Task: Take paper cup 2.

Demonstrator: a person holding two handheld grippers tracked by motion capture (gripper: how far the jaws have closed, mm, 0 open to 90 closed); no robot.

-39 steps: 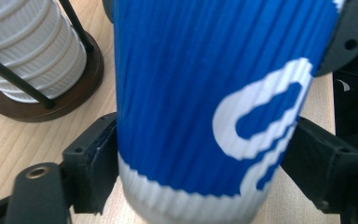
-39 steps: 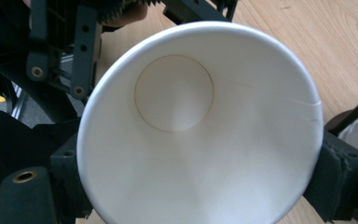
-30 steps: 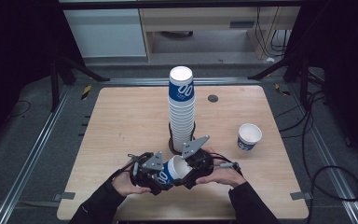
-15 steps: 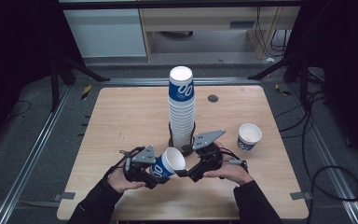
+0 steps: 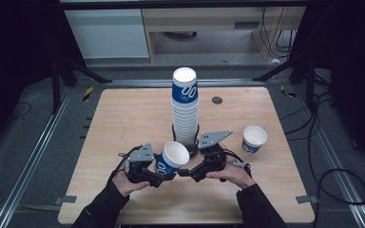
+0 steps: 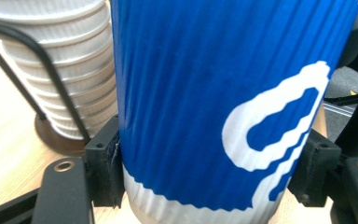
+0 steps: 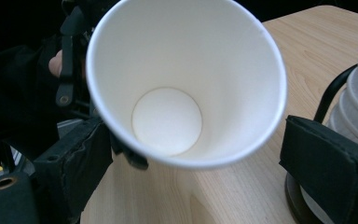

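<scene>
Two grippers meet near the table's (image 5: pixel 123 118) front edge. Our left gripper (image 5: pixel 158 172) is clamped on the blue cup (image 5: pixel 171 159), both pads pressed to its ribbed wall, holding it tilted above the wood, mouth toward our right gripper (image 5: pixel 186 172). Its jaws have just been opening and stand wide beside the rim, not gripping. Behind rises the stack (image 5: pixel 185 107).

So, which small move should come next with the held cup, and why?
Probably the left tongs should carry the blue cup to a free spot and stand it upright, as the other cup stands. They clamp its ribbed wall, its mouth is tilted toward the right tongs, and those have just been opening, with their pads off the rim.
</scene>
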